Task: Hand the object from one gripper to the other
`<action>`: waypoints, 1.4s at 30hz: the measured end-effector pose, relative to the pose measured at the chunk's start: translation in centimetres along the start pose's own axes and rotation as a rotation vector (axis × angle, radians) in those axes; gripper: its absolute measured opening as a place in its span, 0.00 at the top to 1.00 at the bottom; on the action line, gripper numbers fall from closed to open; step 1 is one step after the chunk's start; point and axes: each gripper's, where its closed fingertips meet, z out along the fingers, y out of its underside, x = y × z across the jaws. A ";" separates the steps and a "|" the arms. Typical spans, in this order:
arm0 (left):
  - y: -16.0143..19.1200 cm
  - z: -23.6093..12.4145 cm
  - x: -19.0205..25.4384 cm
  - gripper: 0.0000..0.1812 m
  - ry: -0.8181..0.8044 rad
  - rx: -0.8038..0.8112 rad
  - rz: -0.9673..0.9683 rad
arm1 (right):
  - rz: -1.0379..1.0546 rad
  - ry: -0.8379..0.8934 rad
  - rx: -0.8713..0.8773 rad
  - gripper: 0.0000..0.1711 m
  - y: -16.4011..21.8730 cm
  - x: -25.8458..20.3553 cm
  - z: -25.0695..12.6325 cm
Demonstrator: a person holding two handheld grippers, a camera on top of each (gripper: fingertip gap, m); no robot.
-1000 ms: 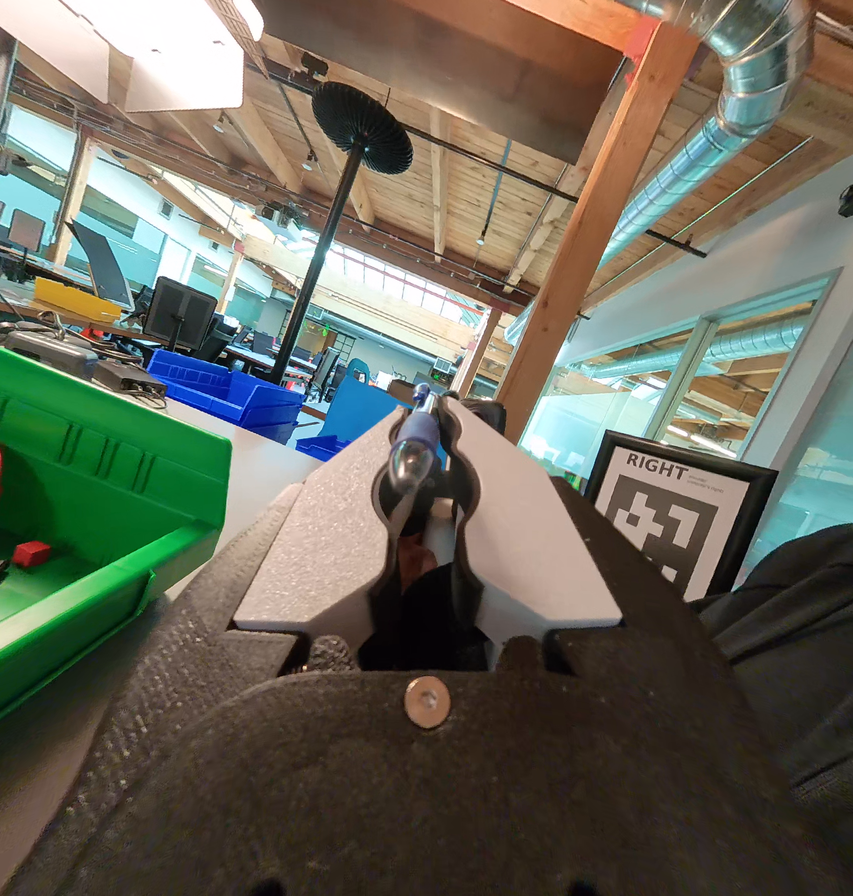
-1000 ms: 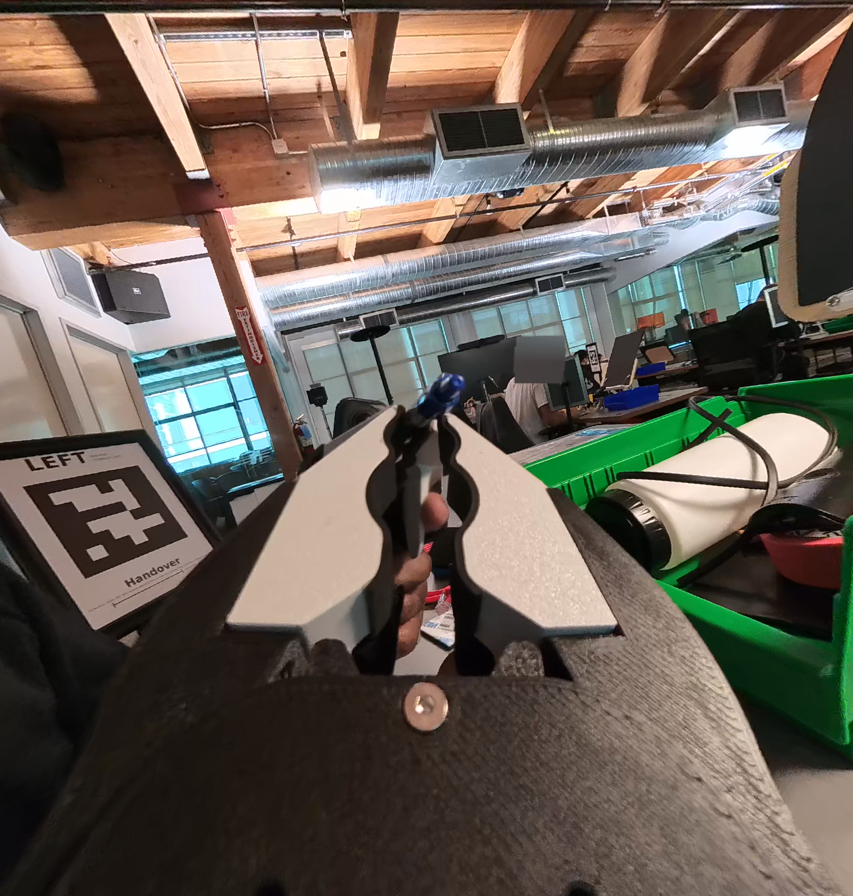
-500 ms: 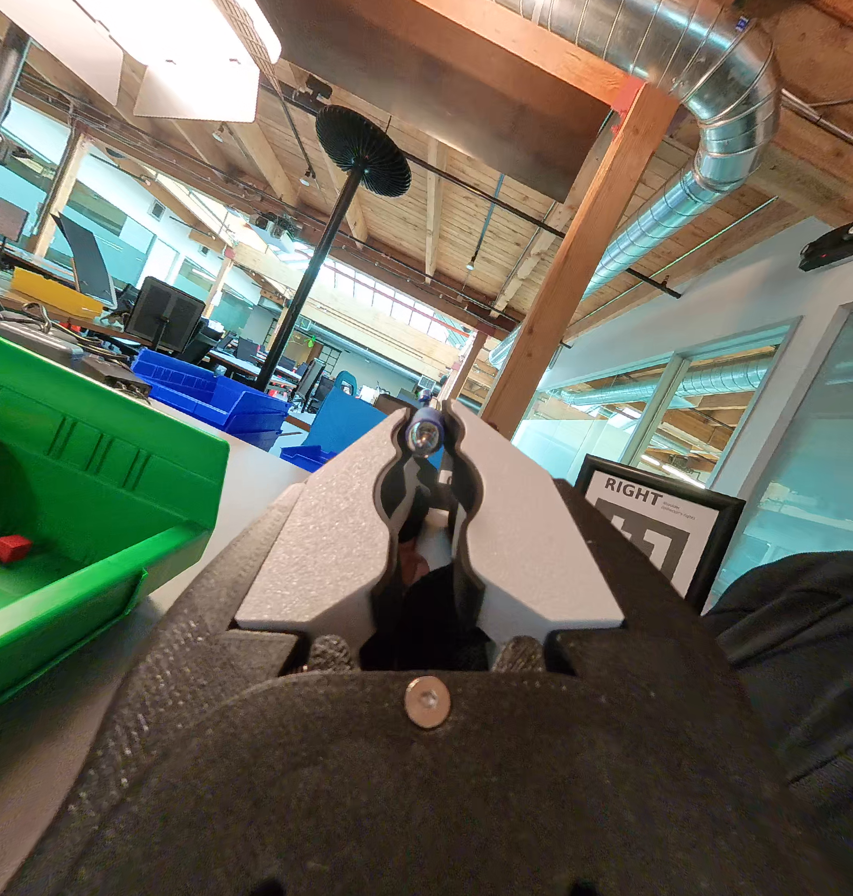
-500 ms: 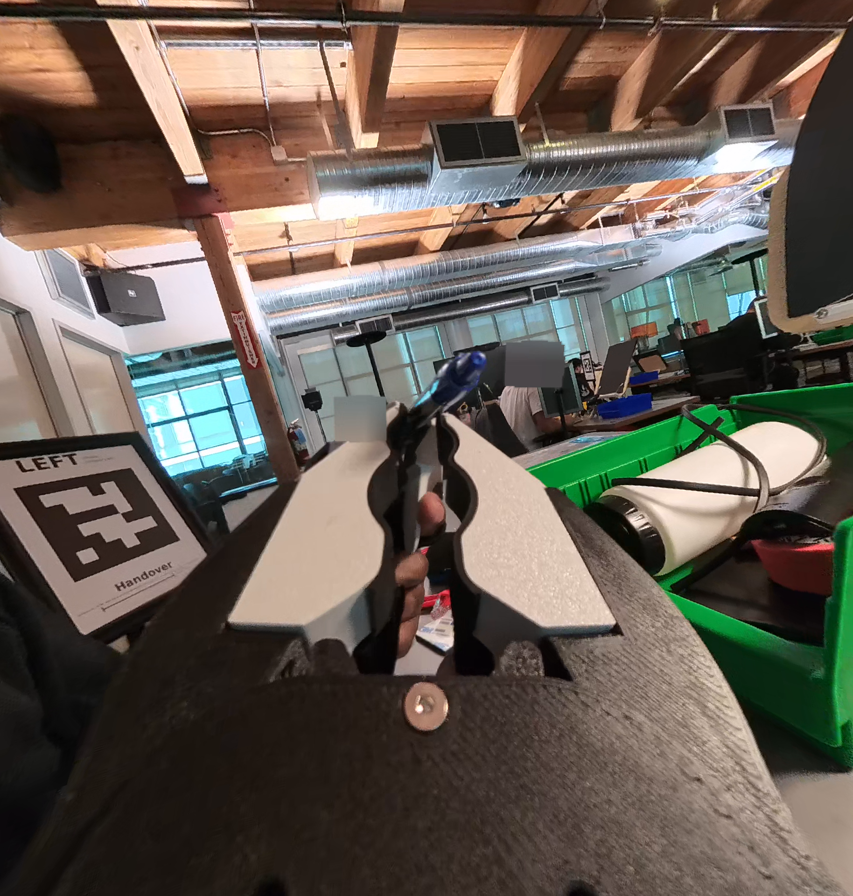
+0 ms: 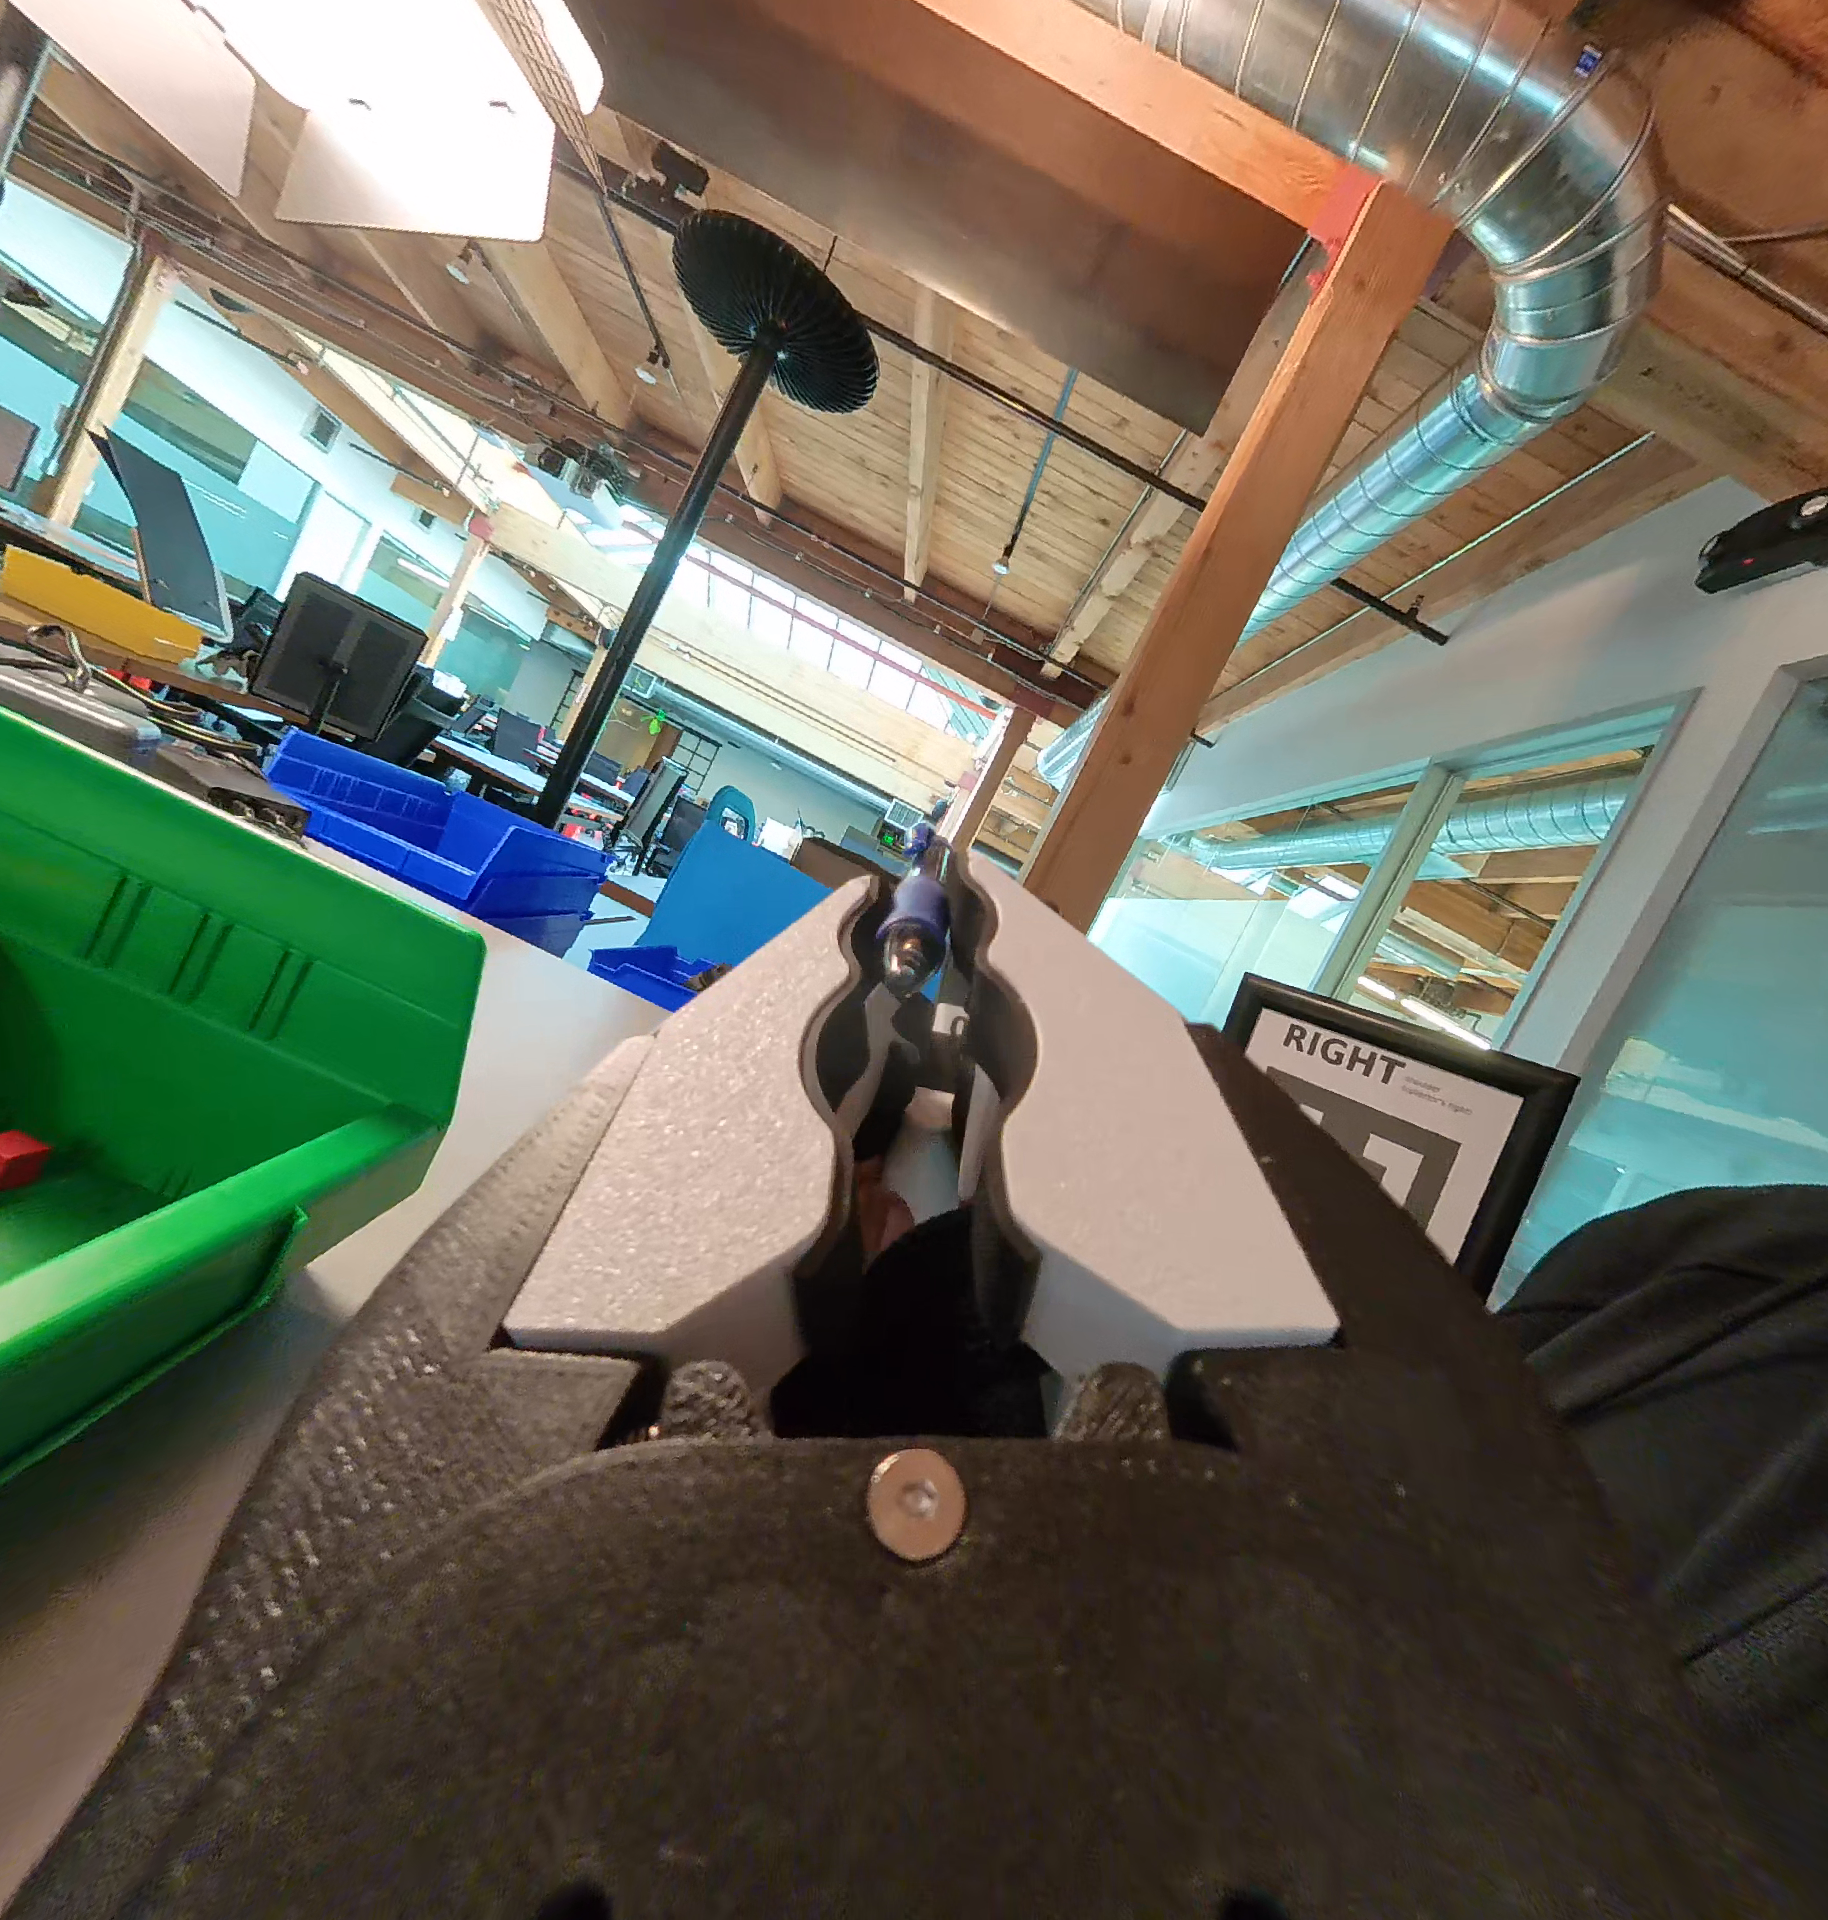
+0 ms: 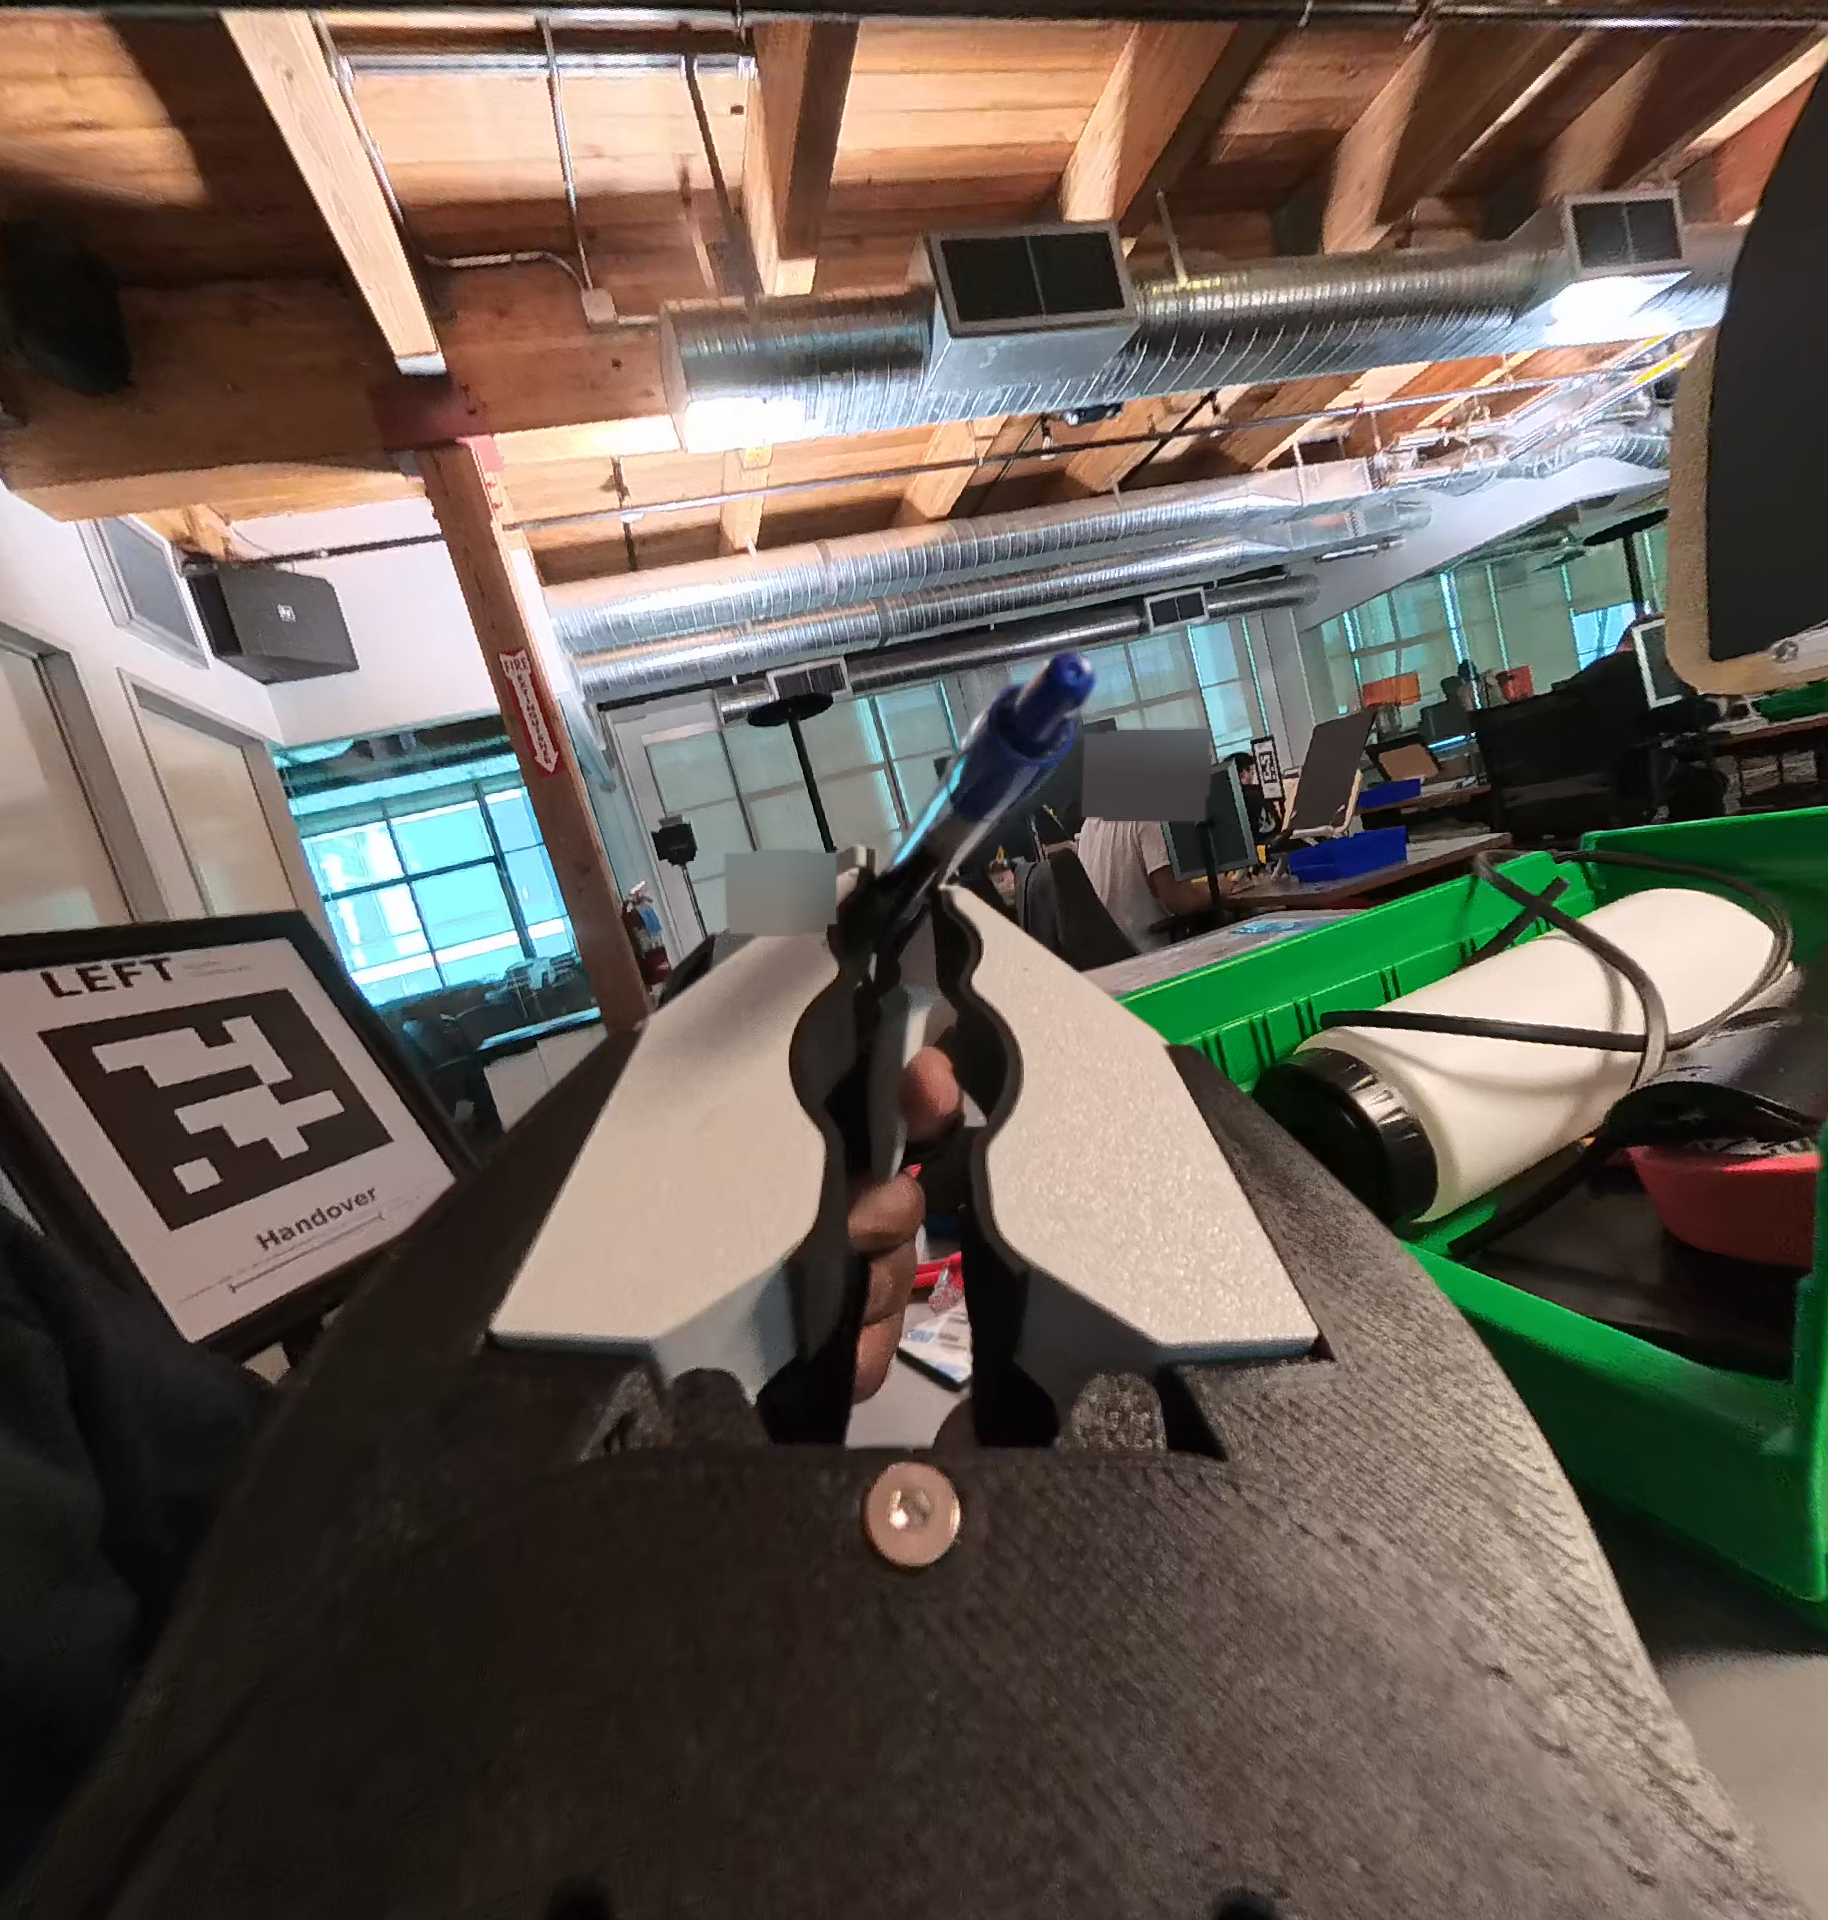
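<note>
Pen (image 5: 915, 914) has tipped since half a second ago: in my left wrist view its metal tip now drops toward the camera, pinched at the tips of my left gripper (image 5: 918, 902), which is clamped on it. Green bin (image 5: 214, 1029) sits at the tabletop's left edge.

Right wrist view: pen's blue cap end (image 6: 1024, 732) sticks up well past my right gripper (image 6: 905, 914), also closed on the barrel. Risk: both clamped, so pulling apart could twist or drop it. Open-plan workshop, timber ceiling.
</note>
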 end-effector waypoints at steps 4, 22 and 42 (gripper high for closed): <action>0.1 0.1 -0.1 0.93 -0.005 -0.008 -0.017 | -0.024 0.016 -0.009 0.94 0.1 0.2 -0.1; 0.8 0.3 0.4 0.94 0.032 -0.042 -0.039 | -0.085 0.019 -0.057 0.90 0.9 -0.2 0.4; 0.1 -0.2 -0.6 0.93 -0.026 -0.011 -0.036 | -0.230 0.103 -0.070 0.90 0.9 0.4 0.3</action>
